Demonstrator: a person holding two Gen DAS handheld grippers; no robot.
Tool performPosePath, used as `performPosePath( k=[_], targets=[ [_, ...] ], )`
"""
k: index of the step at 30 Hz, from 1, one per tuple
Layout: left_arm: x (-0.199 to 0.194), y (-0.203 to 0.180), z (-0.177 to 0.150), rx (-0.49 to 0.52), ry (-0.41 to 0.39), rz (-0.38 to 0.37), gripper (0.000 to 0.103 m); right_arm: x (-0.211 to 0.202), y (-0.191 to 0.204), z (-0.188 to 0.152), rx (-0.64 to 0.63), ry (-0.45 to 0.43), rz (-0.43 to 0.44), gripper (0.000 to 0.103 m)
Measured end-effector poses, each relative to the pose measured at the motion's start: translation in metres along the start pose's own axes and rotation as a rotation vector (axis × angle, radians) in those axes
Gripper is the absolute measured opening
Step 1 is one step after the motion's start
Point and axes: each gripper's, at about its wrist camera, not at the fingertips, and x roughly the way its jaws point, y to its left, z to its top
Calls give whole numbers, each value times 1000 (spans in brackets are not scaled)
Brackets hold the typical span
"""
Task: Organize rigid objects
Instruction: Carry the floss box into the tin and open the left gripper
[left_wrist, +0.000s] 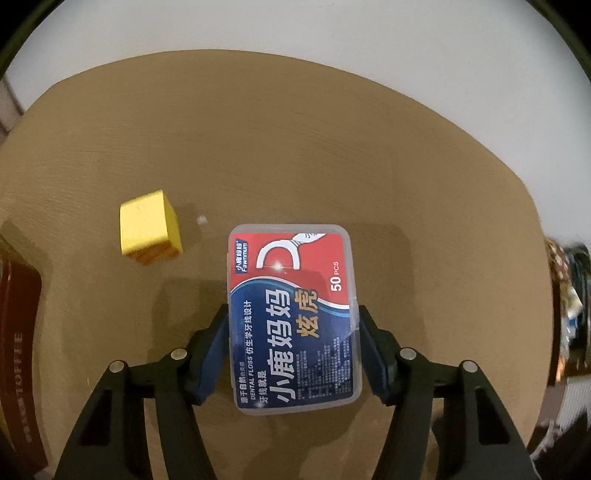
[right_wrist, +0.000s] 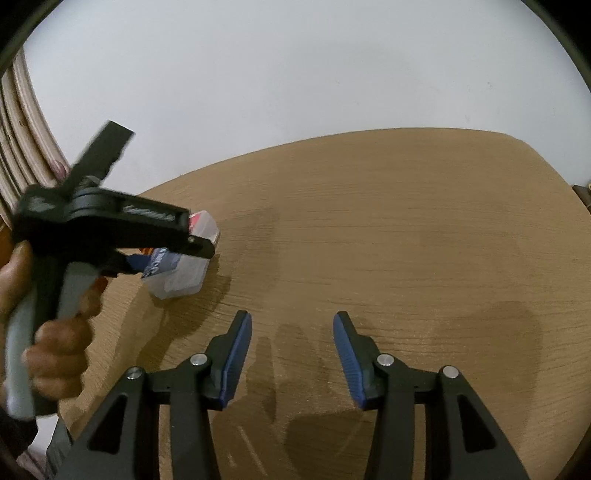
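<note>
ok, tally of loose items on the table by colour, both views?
Yellow: 1, block
Red/blue label, clear case: 1, floss box, between the left gripper jaws
Dark red: 1, toffee box, at the frame's left edge, partly cut off
Total: 3

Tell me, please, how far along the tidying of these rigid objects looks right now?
Nothing looks finished yet. In hand: the left gripper is clamped on the dental floss box, which sits on or just above the wooden table. Left: the yellow block lies loose beside it, and the right gripper hangs open and empty.
</note>
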Motion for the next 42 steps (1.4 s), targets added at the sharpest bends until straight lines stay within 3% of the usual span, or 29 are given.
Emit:
performPosePath(
  k=[5, 9, 12, 17, 21, 26, 30, 33, 36, 39, 42],
  targets=[
    [-54, 14, -34, 59, -32, -66, 60, 8, 3, 4, -3, 19, -19, 47],
    [-116, 64, -66, 111, -41, -92, 60, 11, 6, 6, -9, 27, -31, 47],
    [-150, 110, -81, 140, -39, -61, 60, 14, 10, 7, -19, 32, -41, 48],
    [-187, 195, -72, 122, -38, 24, 60, 22, 22, 3, -42, 39, -67, 48],
    [-187, 253, -89, 96, 23, -18, 60, 31, 28, 1, -65, 45, -91, 49],
    [-168, 285, -101, 90, 102, -32, 60, 38, 40, 0, -105, 55, -128, 52],
    [-153, 287, -105, 116, 149, -88, 60, 46, 53, -1, -154, 70, -168, 56],
    [-138, 285, -102, 166, 179, -89, 60, 51, 60, -1, -182, 78, -196, 58],
    [-127, 285, -104, 191, 240, -177, 58, 54, 62, -1, -185, 79, -200, 59],
    [-111, 277, -108, 231, 281, -157, 57, 56, 63, -1, -181, 78, -196, 59],
    [-108, 278, -104, 223, 267, -151, 58, 54, 62, -2, -186, 79, -203, 59]
  ],
)
